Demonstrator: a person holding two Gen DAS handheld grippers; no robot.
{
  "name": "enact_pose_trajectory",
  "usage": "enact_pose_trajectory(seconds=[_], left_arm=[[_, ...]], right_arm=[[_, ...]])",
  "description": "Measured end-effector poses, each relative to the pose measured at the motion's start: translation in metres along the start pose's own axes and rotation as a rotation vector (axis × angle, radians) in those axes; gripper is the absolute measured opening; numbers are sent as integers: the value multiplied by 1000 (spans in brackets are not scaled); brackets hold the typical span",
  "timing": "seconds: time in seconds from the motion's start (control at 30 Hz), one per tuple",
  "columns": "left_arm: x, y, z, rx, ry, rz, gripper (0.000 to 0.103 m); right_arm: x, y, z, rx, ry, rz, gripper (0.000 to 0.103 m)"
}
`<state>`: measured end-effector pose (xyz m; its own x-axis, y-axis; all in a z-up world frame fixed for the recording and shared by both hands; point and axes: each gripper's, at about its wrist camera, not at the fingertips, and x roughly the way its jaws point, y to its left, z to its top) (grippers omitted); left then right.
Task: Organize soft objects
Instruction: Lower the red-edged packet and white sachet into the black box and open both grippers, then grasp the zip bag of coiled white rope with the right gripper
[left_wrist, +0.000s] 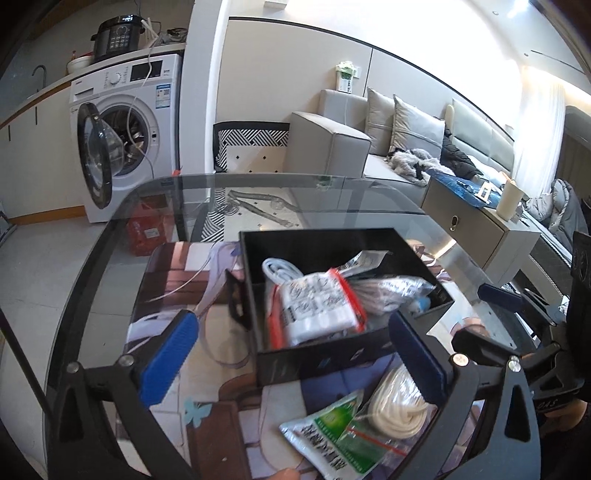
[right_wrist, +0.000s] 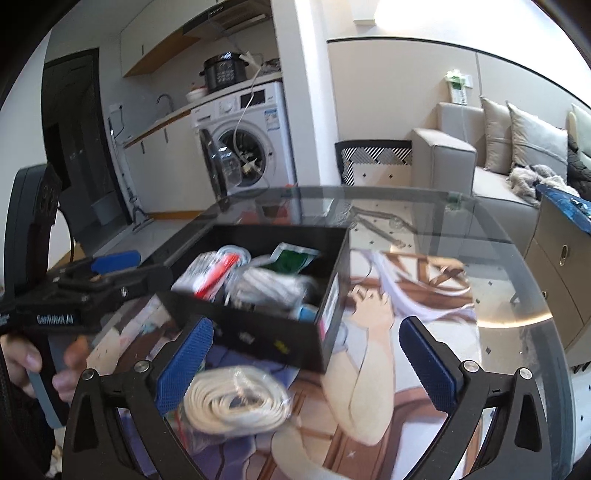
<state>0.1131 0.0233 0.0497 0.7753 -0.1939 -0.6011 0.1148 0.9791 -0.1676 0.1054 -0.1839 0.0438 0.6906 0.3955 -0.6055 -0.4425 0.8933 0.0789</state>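
Observation:
A black box (left_wrist: 317, 360) (right_wrist: 258, 332) stands on the glass table and holds several soft packets, among them a white pack with red edges (left_wrist: 317, 306). A bagged coil of cream cord (left_wrist: 397, 402) (right_wrist: 236, 400) lies on the mat in front of the box. A green and white packet (left_wrist: 340, 439) lies beside it. My left gripper (left_wrist: 295, 350) is open and empty above the box's near wall. My right gripper (right_wrist: 310, 363) is open and empty, with the coil by its left finger (right_wrist: 184, 369). The left gripper also shows in the right wrist view (right_wrist: 114, 260).
The round glass table (left_wrist: 110, 236) (right_wrist: 517, 280) carries a printed mat (left_wrist: 177, 273). Behind it stand a washing machine (left_wrist: 125, 136) with its door open, a grey sofa (left_wrist: 332, 144) with cushions, a low cabinet (left_wrist: 476, 229), and a red bag (left_wrist: 147, 232) on the floor.

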Motion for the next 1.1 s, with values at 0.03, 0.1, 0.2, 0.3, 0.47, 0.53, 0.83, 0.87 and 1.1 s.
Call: enact_pose_trajectory(seconds=[0.03, 0.1, 0.2, 0.3, 0.47, 0.53, 0.83, 0.87, 1.1], left_arm=[[-1, 1, -2, -1, 2, 4, 103], [-3, 4, -7, -6, 6, 12, 103], [-4, 6, -14, -10, 12, 18, 103], [-5, 9, -21, -20, 18, 27, 103], [-4, 11, -27, -29, 32, 38, 103], [-7, 10, -29, -22, 28, 48, 103], [-9, 12, -42, -18, 53, 68, 103], [-9, 13, -43, -18, 55, 69, 103], [-7, 14, -44, -26, 63, 71, 103]], right_arm=[[1, 3, -2, -9, 11, 6, 103], [3, 8, -8, -26, 32, 19, 103], [6, 17, -16, -46, 54, 27, 103], [8, 21, -22, -50, 64, 32, 103], [7, 27, -29, -57, 76, 49, 103], [9, 30, -34, -62, 94, 52, 103], [19, 43, -45, -68, 156, 84, 103], [19, 43, -46, -63, 159, 90, 103], [26, 51, -46, -51, 171, 57, 103]])
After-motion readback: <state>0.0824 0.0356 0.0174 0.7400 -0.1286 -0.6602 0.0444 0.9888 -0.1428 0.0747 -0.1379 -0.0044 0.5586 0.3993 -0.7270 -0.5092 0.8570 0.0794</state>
